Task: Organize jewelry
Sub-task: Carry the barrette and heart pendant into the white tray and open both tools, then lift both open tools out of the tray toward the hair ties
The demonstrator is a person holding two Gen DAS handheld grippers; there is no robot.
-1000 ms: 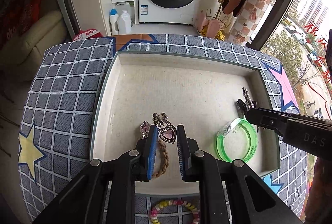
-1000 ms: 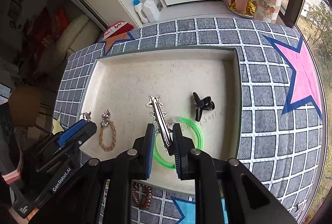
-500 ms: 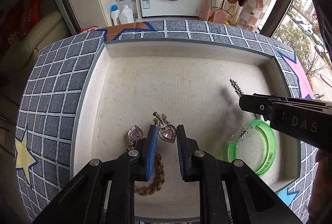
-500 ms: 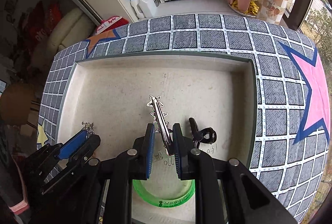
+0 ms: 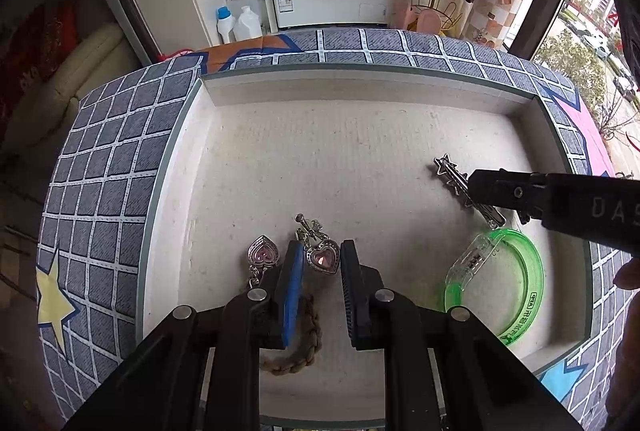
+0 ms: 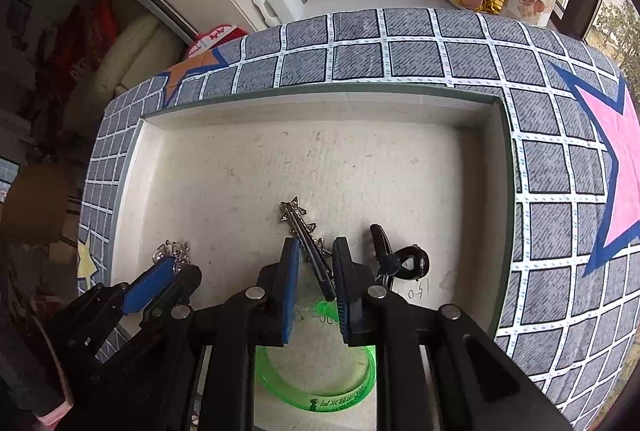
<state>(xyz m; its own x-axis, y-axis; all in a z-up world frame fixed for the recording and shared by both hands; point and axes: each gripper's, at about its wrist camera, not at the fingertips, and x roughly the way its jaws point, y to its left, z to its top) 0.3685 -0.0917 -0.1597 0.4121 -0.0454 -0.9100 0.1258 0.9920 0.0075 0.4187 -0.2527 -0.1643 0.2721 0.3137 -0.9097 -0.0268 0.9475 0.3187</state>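
Between the left gripper (image 5: 320, 263) pads hangs a pink heart earring (image 5: 322, 258), pinched just above the pale tray (image 5: 360, 91) floor. Its twin heart (image 5: 263, 256) lies just left of the blue pad, a braided brown cord (image 5: 298, 355) beneath the tongs. Over to the right, the right gripper (image 6: 314, 267) is clamped on a silver star hair clip (image 6: 304, 227), a green bangle (image 6: 320, 387) below it and a black claw clip (image 6: 394, 259) just beside its right finger.
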